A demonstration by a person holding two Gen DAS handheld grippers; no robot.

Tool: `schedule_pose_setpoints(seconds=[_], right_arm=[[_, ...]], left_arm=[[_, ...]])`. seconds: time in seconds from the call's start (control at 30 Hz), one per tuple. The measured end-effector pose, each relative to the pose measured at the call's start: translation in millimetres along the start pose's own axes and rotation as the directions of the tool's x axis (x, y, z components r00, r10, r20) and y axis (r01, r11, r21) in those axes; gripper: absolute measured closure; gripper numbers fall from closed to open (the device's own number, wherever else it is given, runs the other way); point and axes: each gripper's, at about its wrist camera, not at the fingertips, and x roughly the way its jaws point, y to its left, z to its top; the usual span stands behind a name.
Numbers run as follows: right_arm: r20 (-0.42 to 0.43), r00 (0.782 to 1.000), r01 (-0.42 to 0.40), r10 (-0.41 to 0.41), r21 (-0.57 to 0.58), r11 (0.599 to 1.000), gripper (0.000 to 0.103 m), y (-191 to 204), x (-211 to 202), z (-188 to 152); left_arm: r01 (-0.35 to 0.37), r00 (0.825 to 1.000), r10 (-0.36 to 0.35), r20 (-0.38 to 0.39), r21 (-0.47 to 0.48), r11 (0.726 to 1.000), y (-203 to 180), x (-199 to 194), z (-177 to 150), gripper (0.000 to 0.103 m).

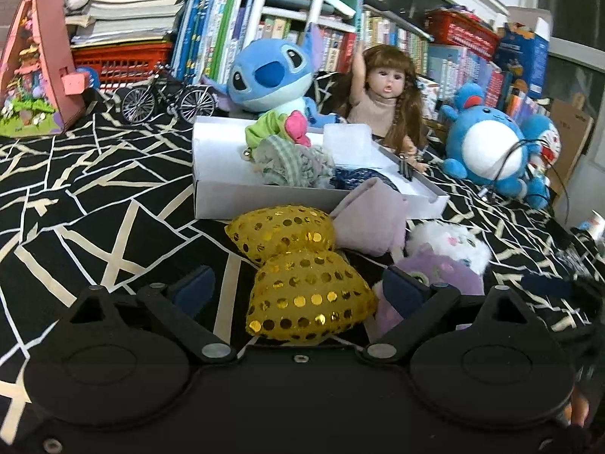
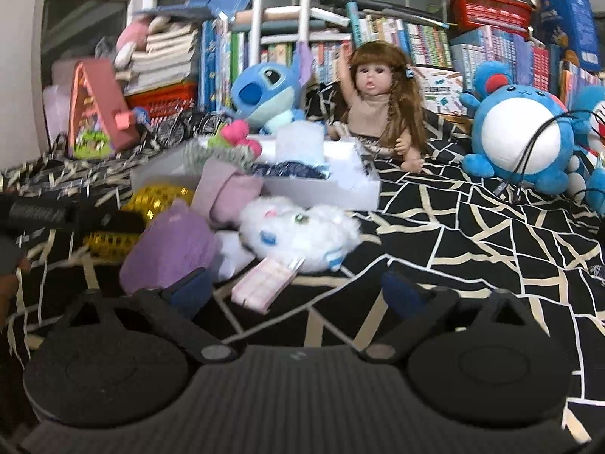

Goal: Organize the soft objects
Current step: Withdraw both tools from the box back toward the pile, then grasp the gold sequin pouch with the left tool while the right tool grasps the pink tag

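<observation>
A yellow sequinned bow [image 1: 298,265] lies on the black patterned cloth, between the open fingers of my left gripper [image 1: 298,291]. Beside it lie a pale lilac pouch [image 1: 370,219], a purple plush [image 1: 442,272] and a white fluffy plush [image 1: 450,242]. Behind them a white open box [image 1: 242,189] holds green, grey and blue soft pieces. My right gripper [image 2: 295,291] is open and empty, just in front of the white plush [image 2: 298,230] and its pink tag [image 2: 264,283]. The purple plush [image 2: 170,253] touches its left finger. The box [image 2: 340,189] stands behind.
A Stitch plush [image 1: 268,75], a doll [image 1: 382,102] and a round blue plush [image 1: 487,143] sit behind the box. A toy bicycle [image 1: 166,94] and a pink toy house [image 1: 34,72] stand at the left. Bookshelves fill the back. Cables [image 2: 529,151] trail over the blue plush.
</observation>
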Motion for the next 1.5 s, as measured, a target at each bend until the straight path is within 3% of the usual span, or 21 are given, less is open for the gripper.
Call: schedule_pose_setpoints(seconds=[0.03,0.1,0.13,0.27,0.53,0.8,0.97,1.13,1.27,1.5], right_arm=[[-0.007,1.0,-0.002,0.002,-0.013,1.0,0.009,3.3,1.2,-0.4],[-0.012,1.0,-0.009,0.009,-0.029,1.0,0.012,8.5,3.7,-0.3],[-0.013,1.0,-0.014,0.014,-0.032,0.999,0.013,10.2,4.3,-0.2],[-0.026,1.0,-0.012,0.011,-0.04,0.999,0.023,13.9,8.4,0.7],[-0.056,0.997,0.045,-0.045,-0.007,0.999,0.025,-4.3,4.7,-4.4],[-0.08,0.984,0.166,-0.161,0.068,0.984,0.025,-34.7,4.2,-4.0],[-0.098,0.968,0.243,-0.232,0.125,0.962,0.025,-49.9,7.1,-3.0],[-0.063,0.981,0.189,-0.181,0.164,0.968,0.024,-53.9,-1.5,-2.9],[-0.004,0.994,0.11,-0.111,0.135,0.985,0.016,-44.9,-8.8,-1.8],[0.012,0.999,0.04,-0.041,0.083,0.996,0.015,-25.4,-6.6,2.8]], left_arm=[[-0.01,1.0,0.01,-0.003,-0.01,1.0,-0.7,3.1,1.1,0.015],[-0.017,1.0,0.017,-0.01,-0.024,1.0,-2.1,8.8,2.6,0.036],[-0.018,1.0,0.018,-0.018,-0.027,0.999,-2.9,11.4,3.0,0.041],[-0.001,0.998,-0.001,-0.061,-0.036,0.999,-5.3,19.6,1.7,0.048],[-0.014,0.997,0.014,-0.069,0.001,1.0,3.7,8.3,1.1,0.045],[-0.065,0.995,0.065,-0.078,0.006,0.998,28.4,-8.8,2.7,0.025],[-0.134,0.988,0.136,-0.073,0.025,0.991,39.3,-15.0,3.0,0.018],[-0.181,0.981,0.182,-0.06,0.019,0.983,50.2,-13.3,6.0,0.014],[-0.251,0.967,0.252,-0.049,0.019,0.968,55.0,-11.4,9.6,0.014],[-0.336,0.941,0.336,-0.045,-0.011,0.942,69.7,-15.5,11.7,0.014]])
